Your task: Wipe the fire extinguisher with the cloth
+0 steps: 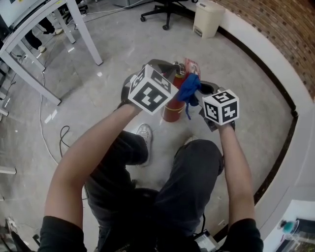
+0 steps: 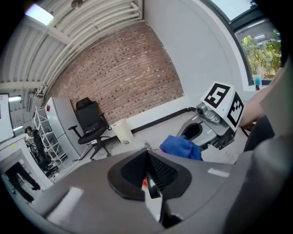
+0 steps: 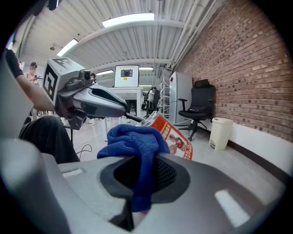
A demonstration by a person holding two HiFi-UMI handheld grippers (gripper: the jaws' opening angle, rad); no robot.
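Observation:
A red fire extinguisher (image 1: 172, 111) stands on the floor in front of the person's feet, with a red printed tag (image 1: 192, 66) at its top. My right gripper (image 1: 198, 93) is shut on a blue cloth (image 1: 189, 89), which bunches over the extinguisher's top and hangs down between the jaws (image 3: 136, 141). My left gripper (image 1: 173, 69) is just left of the cloth, above the extinguisher's head, jaws shut. In the left gripper view a sliver of red shows under the closed jaws (image 2: 149, 172); whether something thin is pinched I cannot tell. The tag (image 3: 175, 137) sticks up behind the cloth.
A white bin (image 1: 207, 18) and a black office chair (image 1: 165, 10) stand at the far wall. White table legs (image 1: 54, 54) are at the upper left, and a cable (image 1: 63, 134) lies on the floor. A white curb (image 1: 275, 74) and brick wall curve along the right.

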